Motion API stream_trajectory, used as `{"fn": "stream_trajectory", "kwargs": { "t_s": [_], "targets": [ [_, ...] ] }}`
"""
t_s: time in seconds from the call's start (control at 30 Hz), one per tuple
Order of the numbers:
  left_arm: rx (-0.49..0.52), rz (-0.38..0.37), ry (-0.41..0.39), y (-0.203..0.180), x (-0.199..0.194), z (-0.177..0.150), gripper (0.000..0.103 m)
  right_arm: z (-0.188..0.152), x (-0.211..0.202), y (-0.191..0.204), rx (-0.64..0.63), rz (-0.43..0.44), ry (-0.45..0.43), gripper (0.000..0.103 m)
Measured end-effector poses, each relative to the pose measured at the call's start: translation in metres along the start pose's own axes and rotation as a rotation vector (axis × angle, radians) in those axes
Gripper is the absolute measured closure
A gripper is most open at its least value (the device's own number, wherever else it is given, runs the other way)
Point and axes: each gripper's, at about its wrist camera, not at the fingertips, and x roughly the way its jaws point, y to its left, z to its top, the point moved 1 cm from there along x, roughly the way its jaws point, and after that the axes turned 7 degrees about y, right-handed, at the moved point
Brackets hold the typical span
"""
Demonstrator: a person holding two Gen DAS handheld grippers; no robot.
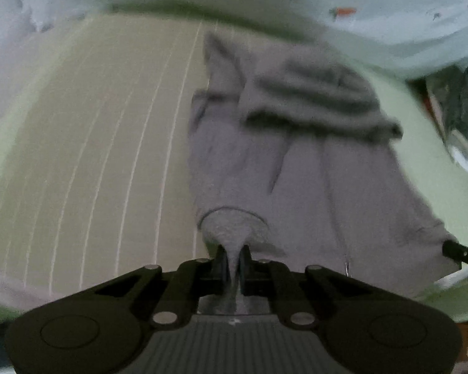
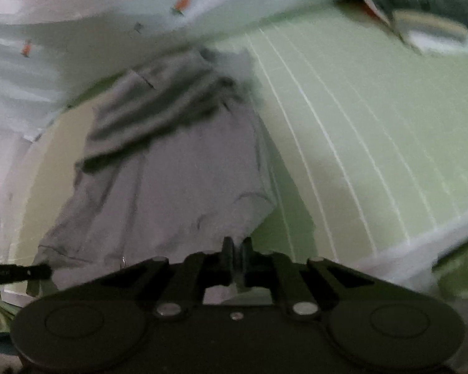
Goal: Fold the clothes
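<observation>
Both tongs, left (image 1: 233, 257) and right (image 2: 237, 251), pinch the near hem of the garment (image 1: 296, 171), probably to fold it forward.

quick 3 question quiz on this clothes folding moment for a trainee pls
1. True or false: the left gripper is shut on a bunched bit of the grey garment.
2. What lies under the garment? A) bare wooden floor B) pale green bedsheet with thin white lines C) a metal tray
3. Fill in: the right gripper has its fingers closed on the garment's near ____.

Key: 1 true; 2 B; 3 edge
</observation>
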Motion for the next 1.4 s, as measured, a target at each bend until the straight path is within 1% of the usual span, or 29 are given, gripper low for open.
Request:
{"fn": "stream_trajectory", "kwargs": {
  "t_s": [0.17, 0.33, 0.47, 0.6, 0.8, 1.0, 1.13, 1.17, 1.23, 1.27, 1.3, 1.33, 1.4],
  "targets": [
    [-0.021, -0.057, -0.14, -0.014, -0.015, 0.041, 0.095, 0.05, -0.01, 0.019, -0.041, 0.09, -0.119, 0.098],
    [-0.057, -0.047, -0.221, -0.021, -0.019, 0.079, 0.095, 0.091, -0.014, 0.028, -0.036, 0.131, -0.217, 0.098],
    [-0.081, -0.034, -0.281, -0.024, -0.025, 0.108, 0.095, 0.117, -0.016, 0.025, -0.026, 0.13, -0.277, 0.098],
    [-0.124, -0.032, -0.294, -0.019, -0.025, 0.122, 0.095, 0.138, -0.016, 0.019, 0.013, 0.14, -0.318, 0.098],
    [-0.157, -0.056, -0.296, -0.01, -0.016, 0.141, 0.095, 0.153, 0.001, 0.02, 0.054, 0.146, -0.33, 0.098],
    [-0.15, -0.047, -0.328, -0.01, -0.003, 0.185, 0.095, 0.187, 0.021, 0.015, 0.093, 0.144, -0.358, 0.098],
    [-0.167, -0.055, -0.331, -0.011, 0.017, 0.224, 0.094, 0.223, 0.047, 0.012, 0.128, 0.15, -0.366, 0.098],
    [-0.185, -0.04, -0.321, -0.012, 0.025, 0.235, 0.093, 0.234, 0.057, 0.011, 0.143, 0.146, -0.364, 0.098],
    [-0.208, 0.037, -0.308, -0.013, 0.035, 0.248, 0.087, 0.255, 0.077, 0.012, 0.124, 0.114, -0.338, 0.095],
    [-0.219, 0.076, -0.301, -0.013, 0.04, 0.254, 0.082, 0.264, 0.086, 0.014, 0.092, 0.079, -0.319, 0.09],
    [-0.23, 0.115, -0.294, -0.014, 0.046, 0.261, 0.068, 0.271, 0.092, 0.019, 0.066, 0.014, -0.316, 0.07],
    [-0.224, 0.136, -0.3, -0.014, 0.048, 0.262, 0.05, 0.274, 0.095, 0.022, 0.048, -0.036, -0.323, 0.053],
    [-0.217, 0.139, -0.297, -0.011, 0.052, 0.258, 0.032, 0.273, 0.1, 0.025, 0.026, -0.051, -0.328, 0.043]
  ]
}}
